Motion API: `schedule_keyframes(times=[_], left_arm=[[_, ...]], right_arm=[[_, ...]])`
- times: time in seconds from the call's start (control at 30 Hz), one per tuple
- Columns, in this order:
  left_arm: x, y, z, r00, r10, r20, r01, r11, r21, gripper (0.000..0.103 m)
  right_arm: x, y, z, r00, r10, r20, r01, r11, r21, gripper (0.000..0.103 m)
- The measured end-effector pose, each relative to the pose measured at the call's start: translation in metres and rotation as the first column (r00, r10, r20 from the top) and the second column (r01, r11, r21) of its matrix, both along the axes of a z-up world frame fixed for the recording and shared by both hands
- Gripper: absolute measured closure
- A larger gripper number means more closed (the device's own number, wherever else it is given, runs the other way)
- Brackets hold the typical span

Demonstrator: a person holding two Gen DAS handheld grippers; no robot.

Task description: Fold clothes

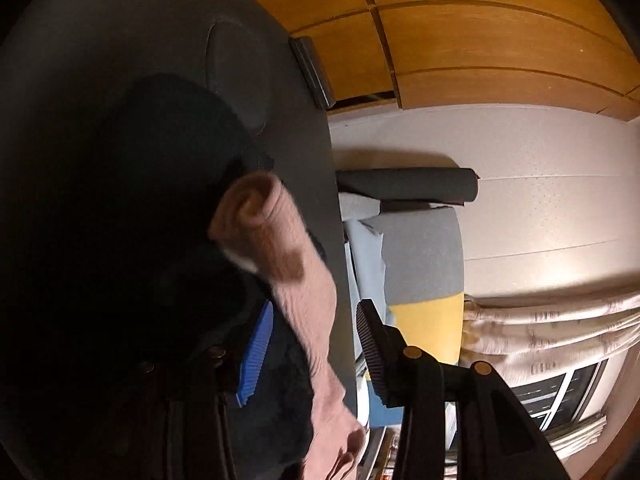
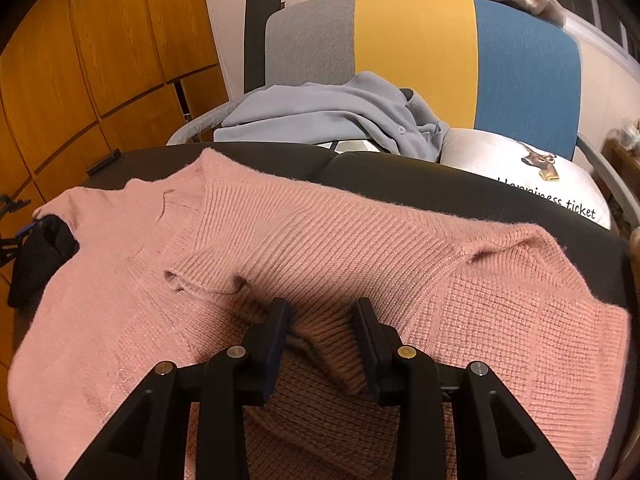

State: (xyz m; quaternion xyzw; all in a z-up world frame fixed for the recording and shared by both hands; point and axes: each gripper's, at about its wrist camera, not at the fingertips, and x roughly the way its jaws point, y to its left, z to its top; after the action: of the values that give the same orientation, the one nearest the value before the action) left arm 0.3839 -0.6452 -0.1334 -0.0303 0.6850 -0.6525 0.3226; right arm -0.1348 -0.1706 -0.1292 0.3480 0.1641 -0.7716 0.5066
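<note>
A pink knitted sweater (image 2: 320, 240) lies spread over the dark table (image 2: 480, 196). My right gripper (image 2: 322, 332) hangs over its near middle, shut on a bunched ribbed cuff (image 2: 332, 352) that fills the gap between the pads. The left wrist view is rolled on its side. There a strip of the pink sweater (image 1: 308, 300) runs along the table edge (image 1: 320, 152) and ends in a curled fold (image 1: 252, 208). My left gripper (image 1: 312, 352) is open, the strip passing between its blue pad and black pad, with room at the black pad.
A black cloth (image 2: 40, 256) sits at the sweater's left edge. Behind the table stands a grey, yellow and blue chair (image 2: 416, 40) holding a grey-blue shirt (image 2: 320, 116) and a white printed cushion (image 2: 520, 168). Wooden cabinets (image 2: 80, 60) line the left.
</note>
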Motion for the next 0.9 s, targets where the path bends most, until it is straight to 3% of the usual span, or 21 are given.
schedule_keyframes(times=[0.2, 0.3, 0.4, 0.47, 0.57, 0.67, 0.73, 0.8, 0.9], left_arm=[[0.001, -0.018, -0.010, 1.000, 0.005, 0.011, -0.006, 0.995, 0.100, 0.060], [-0.005, -0.021, -0.003, 0.998, 0.022, 0.051, -0.026, 0.996, 0.082, 0.060], [-0.007, -0.026, 0.004, 0.991, 0.044, 0.123, -0.050, 0.998, 0.049, 0.074], [-0.007, -0.031, 0.005, 0.984, 0.044, 0.171, -0.052, 0.998, 0.042, 0.095], [-0.017, -0.036, 0.005, 0.976, 0.036, 0.217, -0.047, 0.998, 0.047, 0.098], [-0.041, -0.035, 0.035, 0.978, -0.004, 0.209, 0.017, 0.998, -0.061, 0.098], [-0.069, -0.028, 0.066, 0.980, -0.063, 0.186, 0.093, 0.983, -0.157, 0.098], [-0.108, -0.013, 0.098, 0.976, -0.151, 0.160, 0.188, 0.949, -0.252, 0.098], [-0.167, 0.014, 0.137, 0.947, -0.290, 0.139, 0.322, 0.872, -0.368, 0.098]], right_arm=[[0.001, -0.001, 0.000, 1.000, -0.002, -0.009, 0.002, 1.000, 0.004, 0.067], [0.001, -0.001, -0.001, 1.000, -0.002, -0.006, 0.002, 1.000, 0.000, 0.067], [0.000, 0.000, -0.001, 1.000, -0.002, 0.001, 0.002, 1.000, -0.004, 0.066], [0.000, 0.000, -0.001, 1.000, -0.001, 0.004, 0.001, 1.000, -0.006, 0.066], [0.000, 0.000, -0.001, 1.000, -0.001, 0.002, 0.001, 1.000, -0.006, 0.066], [0.000, 0.000, -0.001, 1.000, 0.000, 0.000, 0.000, 1.000, -0.005, 0.065], [0.001, 0.000, -0.001, 1.000, -0.001, -0.001, 0.001, 1.000, -0.006, 0.065], [0.001, 0.000, -0.001, 1.000, -0.001, 0.000, 0.001, 1.000, -0.007, 0.065], [0.000, 0.000, -0.001, 1.000, 0.000, 0.004, 0.000, 1.000, -0.011, 0.065]])
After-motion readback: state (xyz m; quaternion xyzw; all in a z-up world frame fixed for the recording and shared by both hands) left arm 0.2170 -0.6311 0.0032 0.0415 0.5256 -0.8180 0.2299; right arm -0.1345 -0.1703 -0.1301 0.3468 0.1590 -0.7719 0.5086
